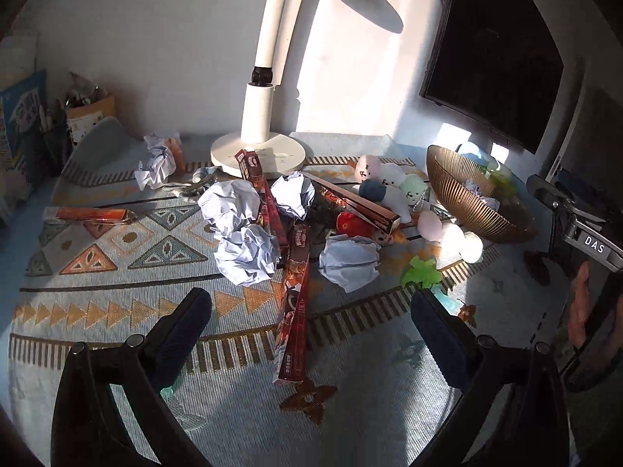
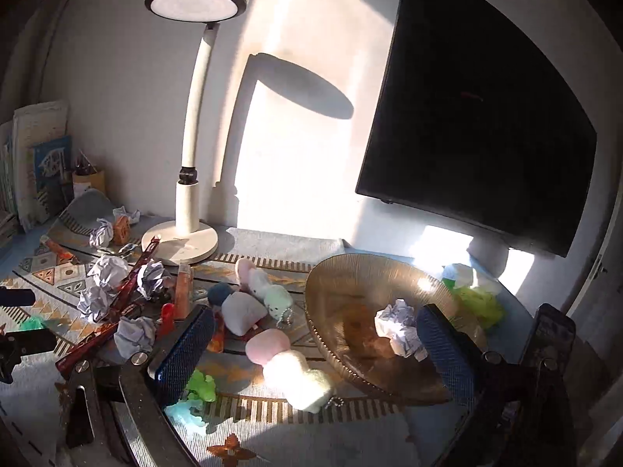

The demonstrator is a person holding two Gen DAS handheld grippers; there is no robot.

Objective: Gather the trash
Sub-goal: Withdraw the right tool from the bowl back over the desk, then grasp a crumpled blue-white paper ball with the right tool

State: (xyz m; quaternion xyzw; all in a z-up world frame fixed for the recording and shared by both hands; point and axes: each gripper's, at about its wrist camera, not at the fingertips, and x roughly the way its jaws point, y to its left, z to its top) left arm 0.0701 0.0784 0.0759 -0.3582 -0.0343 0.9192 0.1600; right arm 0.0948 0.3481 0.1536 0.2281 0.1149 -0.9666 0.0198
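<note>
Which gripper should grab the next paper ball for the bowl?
Left, probably. The left gripper is open and faces the loose paper balls, which lie just ahead. The right gripper is open over the bowl, which already holds one ball.

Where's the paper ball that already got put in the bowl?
In the right wrist view, the crumpled paper ball lies inside the gold ribbed bowl, right of centre, just beside the right gripper's right-hand finger.

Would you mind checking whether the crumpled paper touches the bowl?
Touching: the right wrist view shows the crumpled paper resting inside the bowl.
</note>
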